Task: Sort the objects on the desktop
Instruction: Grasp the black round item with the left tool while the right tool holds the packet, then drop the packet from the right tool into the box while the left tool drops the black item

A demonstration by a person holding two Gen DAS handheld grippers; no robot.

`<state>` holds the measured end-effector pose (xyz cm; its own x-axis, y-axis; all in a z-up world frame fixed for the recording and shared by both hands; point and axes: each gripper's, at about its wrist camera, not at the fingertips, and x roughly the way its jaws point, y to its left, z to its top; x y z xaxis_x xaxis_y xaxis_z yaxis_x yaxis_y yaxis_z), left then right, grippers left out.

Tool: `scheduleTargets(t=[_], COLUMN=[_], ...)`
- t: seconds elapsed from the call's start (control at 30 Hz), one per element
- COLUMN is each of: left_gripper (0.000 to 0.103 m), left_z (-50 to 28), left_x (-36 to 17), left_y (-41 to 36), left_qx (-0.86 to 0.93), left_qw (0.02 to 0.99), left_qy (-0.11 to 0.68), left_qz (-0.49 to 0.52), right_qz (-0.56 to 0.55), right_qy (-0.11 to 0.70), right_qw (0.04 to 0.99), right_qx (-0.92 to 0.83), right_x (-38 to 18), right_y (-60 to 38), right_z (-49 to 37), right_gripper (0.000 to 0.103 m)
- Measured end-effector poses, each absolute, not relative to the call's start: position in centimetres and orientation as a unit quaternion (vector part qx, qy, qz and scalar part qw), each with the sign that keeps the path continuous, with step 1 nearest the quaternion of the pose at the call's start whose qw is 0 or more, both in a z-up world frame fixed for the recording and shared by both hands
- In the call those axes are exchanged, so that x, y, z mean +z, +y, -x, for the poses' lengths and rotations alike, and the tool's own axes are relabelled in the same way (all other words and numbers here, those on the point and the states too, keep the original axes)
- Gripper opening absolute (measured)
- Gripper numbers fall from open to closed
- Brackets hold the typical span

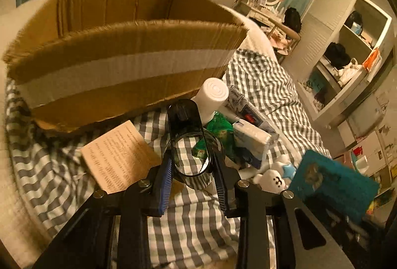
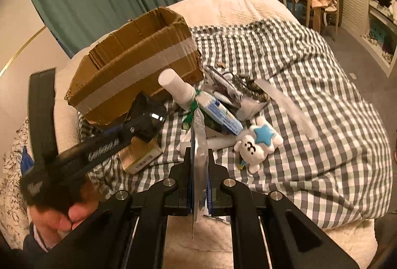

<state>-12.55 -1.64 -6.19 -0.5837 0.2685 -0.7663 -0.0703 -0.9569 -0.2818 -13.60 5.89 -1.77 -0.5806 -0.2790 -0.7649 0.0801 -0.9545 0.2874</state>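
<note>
**Mia:** Blue pads (image 1: pixel 165 182) come first, right up close. They belong to the left gripper (image 1: pixel 192 177), and they are squeezed on a black magnifier (image 1: pixel 188 140).

**Ben:** Where is the magnifier?

**Mia:** Just in front of the cardboard box (image 1: pixel 119 65), low by its taped side. It looks lifted off the blanket (image 2: pixel 297 95), but it is not over the box yet.

**Ben:** Which way does it point?

**Mia:** Its long way runs straight out from the gripper toward the box. The see-through lens end sits between the pads. The solid black end is nearest the box.

**Ben:** And the other tool?

**Mia:** The right gripper (image 2: pixel 199 162) is clamped tight on a thin silver packet (image 2: pixel 199 145). We see that packet edge-on, standing up tall. It is further from the box than the magnifier.

**Ben:** Is the sorting nearly done?

**Mia:** I don't think so. Lots of things lie in a heap beside the box. A tan carton (image 1: pixel 119 154) is just in front of the box. A white bottle (image 1: pixel 211 97) leans by the box's corner. A tissue pack (image 1: pixel 250 142) is next to that, and a plush toy (image 2: pixel 258 142) with a blue star is further out.

**Ben:** Is anything in the box?

**Mia:** I can't tell. Its floor is hidden.
</note>
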Motion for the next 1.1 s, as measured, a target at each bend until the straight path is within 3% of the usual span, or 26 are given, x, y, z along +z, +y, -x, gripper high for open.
scheduleTargets(t=[0.33, 0.6, 0.83, 0.97, 1.07, 1.1], left_gripper=[0.031, 0.031, 0.031, 0.032, 0.032, 0.033], left_z=[10.3, 14.7, 21.5, 22.6, 23.3, 23.4], left_x=[0.6, 5.6, 4.4, 0.5, -0.9, -1.0], left_y=[-5.1, -9.8, -15.0, -14.8, -14.3, -14.2], left_qx=[0.928, 0.949, 0.915, 0.911, 0.914, 0.918], left_qw=[0.064, 0.015, -0.071, -0.064, -0.053, -0.061], left_qy=[-0.103, -0.128, -0.235, -0.207, -0.178, -0.167], left_qz=[0.352, 0.289, 0.320, 0.351, 0.359, 0.353], right_qz=[-0.402, -0.355, -0.371, -0.384, -0.391, -0.391], right_qy=[-0.094, -0.073, -0.101, -0.068, -0.092, -0.096], right_qw=[0.154, 0.212, 0.240, 0.231, 0.233, 0.232], right_qx=[-0.898, -0.907, -0.892, -0.891, -0.885, -0.885], right_x=[4.2, 9.6, 7.5, 5.1, 3.0, 2.6], right_y=[3.1, -1.6, -5.2, -6.5, -6.3, -6.2], right_z=[15.8, 22.6, 29.4, 31.7, 33.8, 34.2], right_gripper=[0.007, 0.007, 0.007, 0.007, 0.008, 0.014])
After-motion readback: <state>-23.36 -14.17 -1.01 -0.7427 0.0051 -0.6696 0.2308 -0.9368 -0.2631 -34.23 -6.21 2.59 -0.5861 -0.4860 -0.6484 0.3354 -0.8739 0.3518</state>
